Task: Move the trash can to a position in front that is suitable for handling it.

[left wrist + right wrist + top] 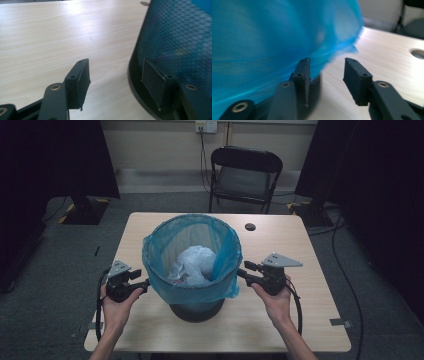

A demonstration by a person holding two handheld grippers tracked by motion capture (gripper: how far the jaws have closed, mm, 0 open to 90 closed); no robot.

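Observation:
A black mesh wastebasket stands mid-table, lined with a blue plastic bag folded over its rim. Crumpled white paper lies inside. My left gripper is open at the basket's left side. In the left gripper view one jaw rests close against the mesh wall and the other stands over bare table. My right gripper is open at the basket's right side. In the right gripper view the bag's hanging edge drapes by the left jaw, with mesh beneath.
The light wood table has a round cable hole behind the basket. A black folding chair stands beyond the far edge. Dark stands and curtains flank both sides, with cables on the grey floor.

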